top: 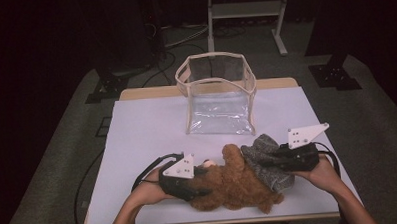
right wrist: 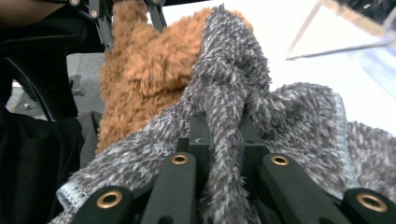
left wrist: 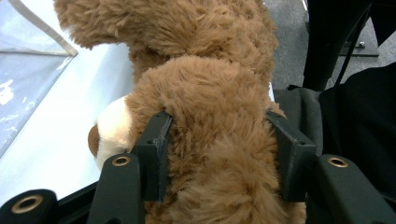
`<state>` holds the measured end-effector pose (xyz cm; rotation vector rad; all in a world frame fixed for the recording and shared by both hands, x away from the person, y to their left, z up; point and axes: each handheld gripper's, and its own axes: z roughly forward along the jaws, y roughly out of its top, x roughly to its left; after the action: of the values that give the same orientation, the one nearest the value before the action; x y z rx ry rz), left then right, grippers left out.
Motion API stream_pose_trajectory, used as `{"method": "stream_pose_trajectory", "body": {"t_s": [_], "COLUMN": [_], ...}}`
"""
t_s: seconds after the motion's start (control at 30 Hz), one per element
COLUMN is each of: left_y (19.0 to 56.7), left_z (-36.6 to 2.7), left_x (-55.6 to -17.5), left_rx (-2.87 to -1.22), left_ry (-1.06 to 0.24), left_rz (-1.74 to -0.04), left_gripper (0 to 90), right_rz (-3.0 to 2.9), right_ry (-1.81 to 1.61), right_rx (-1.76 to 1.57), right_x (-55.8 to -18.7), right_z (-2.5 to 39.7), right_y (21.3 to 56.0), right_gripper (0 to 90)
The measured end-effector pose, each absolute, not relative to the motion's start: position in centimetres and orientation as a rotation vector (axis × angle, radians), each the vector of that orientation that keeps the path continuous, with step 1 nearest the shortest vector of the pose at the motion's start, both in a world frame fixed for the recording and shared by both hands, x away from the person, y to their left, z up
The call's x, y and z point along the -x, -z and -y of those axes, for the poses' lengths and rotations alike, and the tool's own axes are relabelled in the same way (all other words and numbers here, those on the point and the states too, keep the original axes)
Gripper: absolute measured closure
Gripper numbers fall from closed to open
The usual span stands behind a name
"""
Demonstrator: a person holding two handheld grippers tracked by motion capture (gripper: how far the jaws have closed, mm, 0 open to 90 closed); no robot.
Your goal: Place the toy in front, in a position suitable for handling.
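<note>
Bear clamped between left gripper jaws; right gripper jaws pinch a fold of sweater. We keep both grips firm and pull apart slowly.

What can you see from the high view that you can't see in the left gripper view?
The high view takes in the whole scene: the clear plastic bag standing open at the back, the grey fuzzy cloth pinched by the right gripper, and both of the person's hands.

The left gripper view gets up close: the left gripper has its jaws squeezing the fur from both sides, and the toy's cream muzzle pokes out beside them.

Both show the brown teddy bear and the white table cover.
</note>
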<state>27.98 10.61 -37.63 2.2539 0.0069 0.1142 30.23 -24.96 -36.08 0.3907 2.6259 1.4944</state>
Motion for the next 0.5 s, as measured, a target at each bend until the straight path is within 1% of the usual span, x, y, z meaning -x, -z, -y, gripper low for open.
{"method": "stream_pose_trajectory", "body": {"t_s": [0.13,0.27,0.4,0.47,0.5], "left_y": [37.4,37.4,37.4,37.4,37.5], "left_z": [-9.0,-7.9,-8.0,-8.1,-8.2], "left_x": [-28.0,-28.2,-28.4,-28.4,-28.3], "left_rx": [-2.264,-2.271,-2.267,-2.266,-2.26], "left_ry": [-0.118,-0.117,-0.109,-0.109,-0.11], "left_rz": [0.017,0.031,0.013,0.009,0.007], "left_gripper": [47.0,46.9,46.9,46.9,46.9], "right_rz": [-2.604,-2.616,-2.671,-2.686,-2.699], "right_ry": [-1.501,-1.505,-1.468,-1.438,-1.459], "right_rx": [-0.334,-0.269,-0.244,-0.25,-0.289], "right_x": [-30.3,-30.6,-30.1,-30.0,-29.8], "right_z": [23.6,21.8,21.1,21.2,22.3], "right_y": [34.7,34.4,35.5,36.0,36.6], "right_gripper": [79.7,79.7,79.8,79.8,79.8]}}
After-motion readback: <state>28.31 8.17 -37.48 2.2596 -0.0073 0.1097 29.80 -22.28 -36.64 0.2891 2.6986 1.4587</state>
